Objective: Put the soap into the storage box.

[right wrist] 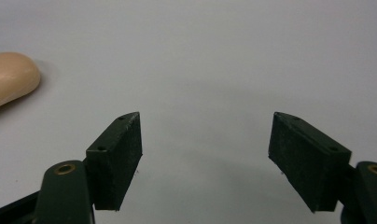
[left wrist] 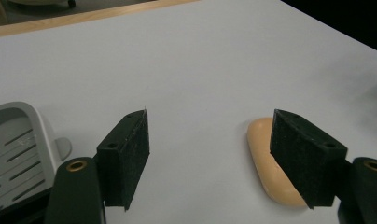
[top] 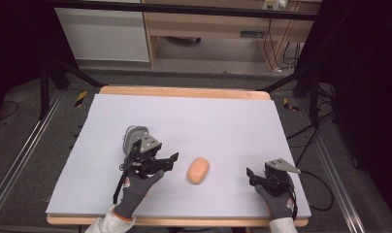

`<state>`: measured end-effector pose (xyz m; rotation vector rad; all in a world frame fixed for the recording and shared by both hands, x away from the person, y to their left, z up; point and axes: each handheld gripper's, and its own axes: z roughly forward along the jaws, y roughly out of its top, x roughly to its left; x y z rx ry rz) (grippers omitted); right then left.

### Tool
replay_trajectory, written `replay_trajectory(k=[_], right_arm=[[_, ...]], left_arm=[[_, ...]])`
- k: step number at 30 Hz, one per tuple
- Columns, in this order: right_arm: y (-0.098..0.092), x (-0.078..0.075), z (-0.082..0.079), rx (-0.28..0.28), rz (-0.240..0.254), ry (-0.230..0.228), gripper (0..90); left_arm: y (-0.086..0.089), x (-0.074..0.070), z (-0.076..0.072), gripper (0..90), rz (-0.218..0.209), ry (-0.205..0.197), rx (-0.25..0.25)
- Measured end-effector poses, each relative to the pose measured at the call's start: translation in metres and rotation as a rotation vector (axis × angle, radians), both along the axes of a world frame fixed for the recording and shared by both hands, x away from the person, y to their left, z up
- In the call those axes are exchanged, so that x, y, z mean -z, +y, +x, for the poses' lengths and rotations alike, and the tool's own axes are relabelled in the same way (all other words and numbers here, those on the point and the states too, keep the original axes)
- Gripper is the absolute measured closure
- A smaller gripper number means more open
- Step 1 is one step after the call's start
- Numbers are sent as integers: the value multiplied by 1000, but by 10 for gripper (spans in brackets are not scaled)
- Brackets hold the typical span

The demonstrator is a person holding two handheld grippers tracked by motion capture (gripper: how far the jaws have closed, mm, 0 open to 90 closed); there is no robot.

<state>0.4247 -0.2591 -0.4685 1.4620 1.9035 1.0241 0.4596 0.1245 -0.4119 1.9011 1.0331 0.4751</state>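
Left gripper (top: 166, 158) hangs just beside the peach soap bar (top: 198, 170) with jaws spread wide, a grey slotted soap dish (top: 132, 136) just behind it, while the right gripper (top: 252, 175), jaws also wide apart, hovers over bare table (top: 223, 116), well clear of the soap.

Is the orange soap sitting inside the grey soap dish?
No, the soap bar lies on the bare white table, apart from the grey soap dish, which sits behind the left gripper.
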Motion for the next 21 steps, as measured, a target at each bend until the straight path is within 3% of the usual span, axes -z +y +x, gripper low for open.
replay_trajectory(k=[9,21], right_arm=[[1,0,0,0,-9,-5,280],[2,0,0,3,-16,-5,314]], left_arm=[[-23,11,1,271,41,24,37],[-45,20,2,269,65,52,70]])
